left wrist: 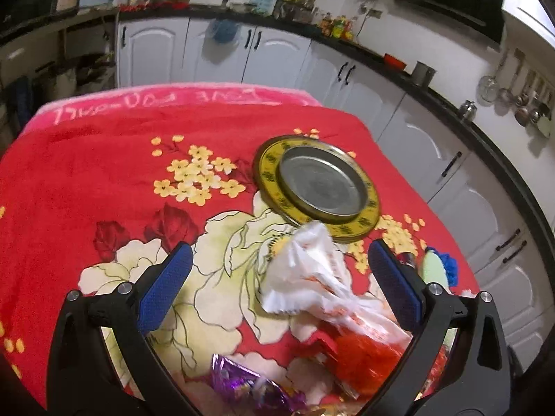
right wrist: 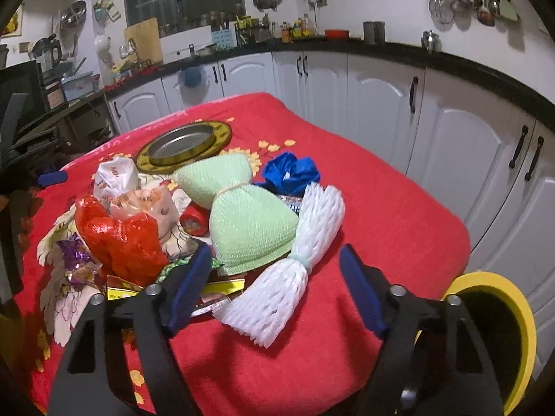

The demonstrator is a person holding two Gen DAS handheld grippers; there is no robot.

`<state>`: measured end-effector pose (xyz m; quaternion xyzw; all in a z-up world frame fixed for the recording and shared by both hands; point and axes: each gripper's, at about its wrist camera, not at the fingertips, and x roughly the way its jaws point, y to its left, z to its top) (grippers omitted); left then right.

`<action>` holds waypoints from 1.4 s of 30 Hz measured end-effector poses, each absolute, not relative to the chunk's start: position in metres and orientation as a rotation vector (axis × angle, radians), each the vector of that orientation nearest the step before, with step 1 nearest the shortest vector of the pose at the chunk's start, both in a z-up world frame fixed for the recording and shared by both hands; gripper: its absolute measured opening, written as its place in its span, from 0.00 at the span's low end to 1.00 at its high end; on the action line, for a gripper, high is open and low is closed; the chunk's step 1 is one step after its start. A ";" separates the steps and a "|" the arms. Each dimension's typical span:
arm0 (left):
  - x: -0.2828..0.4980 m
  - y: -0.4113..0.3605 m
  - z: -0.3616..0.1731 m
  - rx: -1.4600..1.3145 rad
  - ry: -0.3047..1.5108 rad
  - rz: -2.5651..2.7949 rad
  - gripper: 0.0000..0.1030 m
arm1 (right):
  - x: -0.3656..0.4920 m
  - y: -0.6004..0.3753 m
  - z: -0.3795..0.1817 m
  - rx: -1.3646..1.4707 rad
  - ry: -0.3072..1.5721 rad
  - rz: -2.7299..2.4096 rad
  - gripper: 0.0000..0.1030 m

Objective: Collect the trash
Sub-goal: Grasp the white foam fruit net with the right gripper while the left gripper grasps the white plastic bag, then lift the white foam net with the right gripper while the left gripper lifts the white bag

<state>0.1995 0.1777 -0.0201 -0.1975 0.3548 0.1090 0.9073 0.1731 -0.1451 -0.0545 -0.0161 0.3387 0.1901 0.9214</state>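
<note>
Trash sits in a loose heap on the red floral cloth (right wrist: 381, 215) covering the table, near edge & left of centre in the right wrist view. White foam fruit net (right wrist: 295, 263) lies nearest, its tied waist between the fingers of the right gripper (right wrist: 274, 284), jaws wide apart, gripping nothing; looks lined up to close on that net first. Green foam net (right wrist: 242, 215) lies just behind, touching it. Further left: red plastic bag (right wrist: 121, 239), white printed bag (right wrist: 116, 176), purple foil wrapper (right wrist: 74, 253), red thread spool (right wrist: 192, 220), flat yellow packet (right wrist: 222, 286) under the left finger. Crumpled blue bag (right wrist: 291, 171) beyond the green net

Left gripper (left wrist: 279, 277) also spread wide, empty, hovering over the white printed bag (left wrist: 312, 277), with red bag (left wrist: 364, 353) & purple wrapper (left wrist: 249, 384) at the near edge

Yellow-rimmed bin (right wrist: 499, 339) stands off the table's near right corner, close to the right gripper, so prob. the drop spot. Yellow-bordered steel plate (left wrist: 315, 187) sits far side of the heap, not trash by the look. Pieces overlap, so lifting one net may drag its neighbour
</note>
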 end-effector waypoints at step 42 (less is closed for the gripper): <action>0.203 0.151 0.022 -0.381 0.591 0.101 0.26 | 0.155 -0.170 -0.035 0.067 0.645 0.469 0.15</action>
